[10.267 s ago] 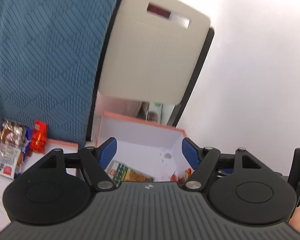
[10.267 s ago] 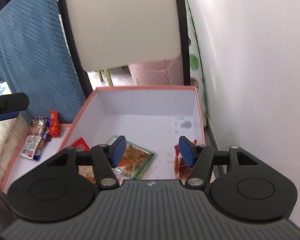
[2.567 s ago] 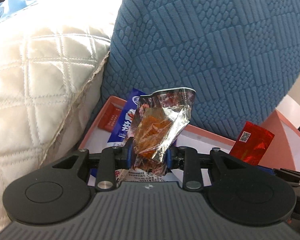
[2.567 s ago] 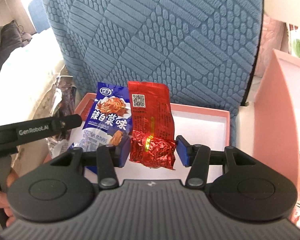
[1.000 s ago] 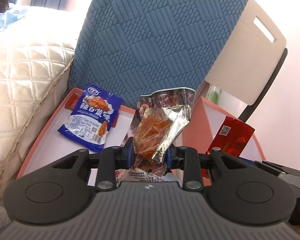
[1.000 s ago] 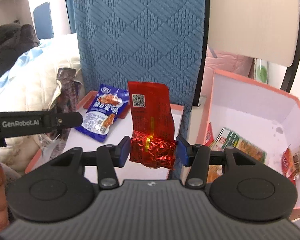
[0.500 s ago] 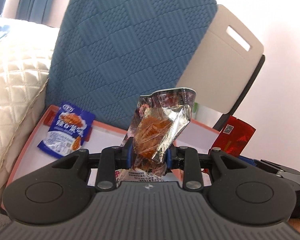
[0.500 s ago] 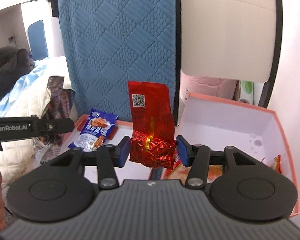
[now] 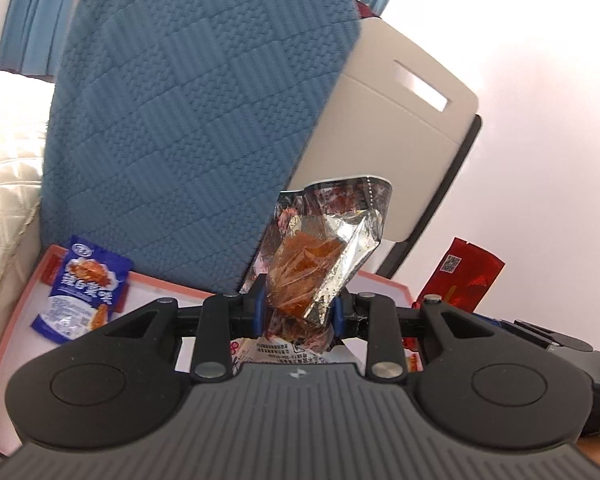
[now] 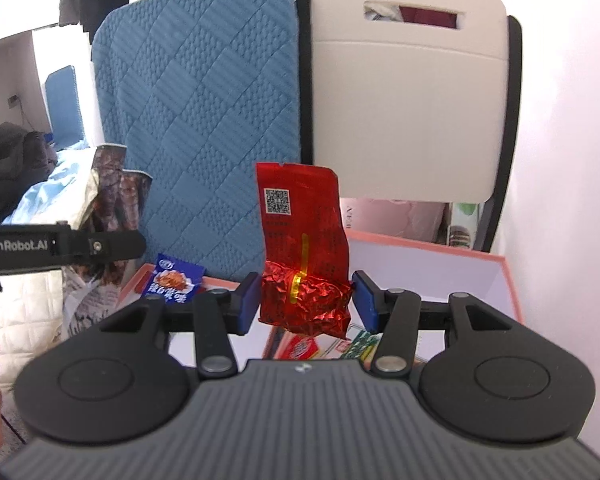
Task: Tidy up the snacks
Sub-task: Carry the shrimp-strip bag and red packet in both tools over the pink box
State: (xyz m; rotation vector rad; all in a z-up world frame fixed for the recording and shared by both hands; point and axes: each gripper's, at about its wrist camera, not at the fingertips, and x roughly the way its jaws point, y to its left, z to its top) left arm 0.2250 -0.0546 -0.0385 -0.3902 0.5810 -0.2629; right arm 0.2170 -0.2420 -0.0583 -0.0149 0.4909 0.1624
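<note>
Crinkled red foil packet [image 10: 304, 280] in right tongs [image 10: 305, 299]

Beyond the jaws, a blue quilted cushion [image 10: 204, 120] leans beside a white chair back [image 10: 408, 100] against a pale wall [image 10: 572, 120].

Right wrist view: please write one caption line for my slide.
Right gripper holds a red foil packet upright above the pink-rimmed box, before a blue cushion.
</note>
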